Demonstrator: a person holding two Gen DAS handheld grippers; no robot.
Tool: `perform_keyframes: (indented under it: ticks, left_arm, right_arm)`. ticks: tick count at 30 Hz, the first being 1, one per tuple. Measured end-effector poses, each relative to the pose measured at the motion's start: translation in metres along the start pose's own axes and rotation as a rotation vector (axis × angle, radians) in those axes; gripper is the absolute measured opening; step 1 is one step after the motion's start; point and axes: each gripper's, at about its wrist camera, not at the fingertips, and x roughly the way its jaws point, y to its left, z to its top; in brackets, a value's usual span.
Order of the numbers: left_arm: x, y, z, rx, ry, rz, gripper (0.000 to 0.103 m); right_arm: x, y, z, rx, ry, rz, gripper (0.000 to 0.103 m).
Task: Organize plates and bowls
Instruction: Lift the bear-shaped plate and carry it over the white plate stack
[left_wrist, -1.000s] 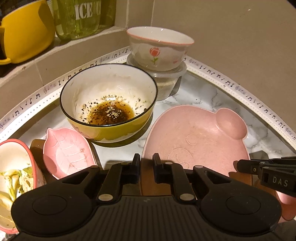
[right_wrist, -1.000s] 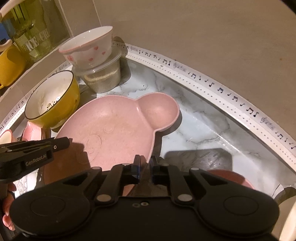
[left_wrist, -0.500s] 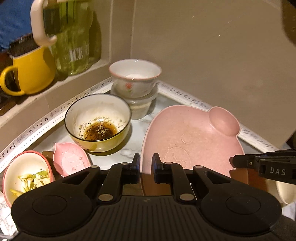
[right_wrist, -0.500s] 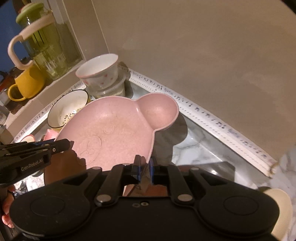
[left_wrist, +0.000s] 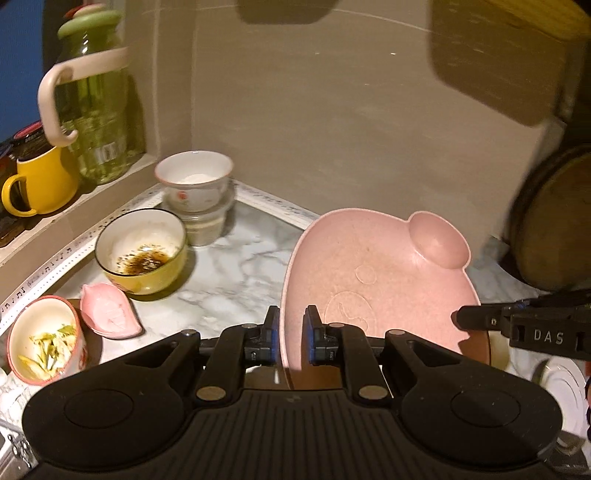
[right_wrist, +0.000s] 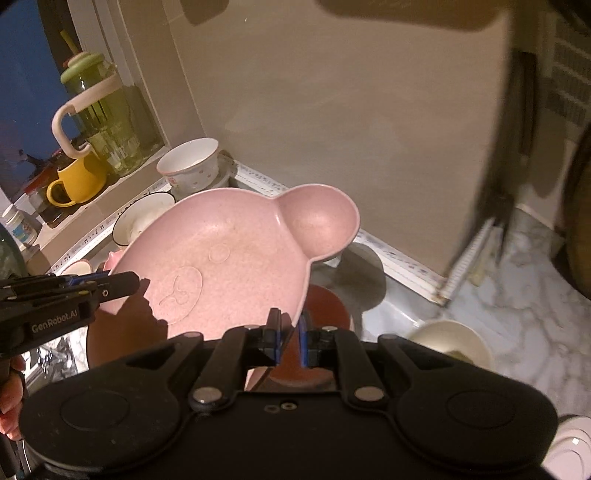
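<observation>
A pink bear-shaped plate (left_wrist: 373, 280) (right_wrist: 225, 258) hangs in the air above the marble counter, held by both grippers. My left gripper (left_wrist: 291, 338) is shut on the plate's near left rim. My right gripper (right_wrist: 288, 338) is shut on its near right rim, and shows from the side in the left wrist view as a black finger (left_wrist: 480, 319). Below on the counter stand a yellow bowl (left_wrist: 142, 251) with dark residue, a small pink leaf dish (left_wrist: 110, 312), a red-rimmed bowl (left_wrist: 44, 339) of scraps, and a white flowered bowl (left_wrist: 194, 181) stacked on a clear tub.
A yellow mug (left_wrist: 40, 182) and a green glass jug (left_wrist: 96, 107) stand on the left ledge. A red-brown dish (right_wrist: 325, 306) lies under the plate, a cream bowl (right_wrist: 450, 341) to its right. A round wooden board (left_wrist: 554, 221) leans at the right wall.
Both grippers have risen with the pink plate and pulled back from the corner. The bowls on the counter now look smaller and farther below.
</observation>
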Motion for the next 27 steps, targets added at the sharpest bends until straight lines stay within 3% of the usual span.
perform_keyframes:
  ticks: [17,27]
  left_arm:
    - [-0.028,-0.15,-0.042,0.131,0.005,-0.129,0.013]
    - [-0.012,-0.246,-0.074,0.203,0.047,-0.214,0.013]
  right_arm:
    - [-0.103,-0.105,-0.068,0.092,-0.025,-0.093,0.008]
    - [-0.149,-0.184,-0.11,0.184,-0.028,-0.174,0.008]
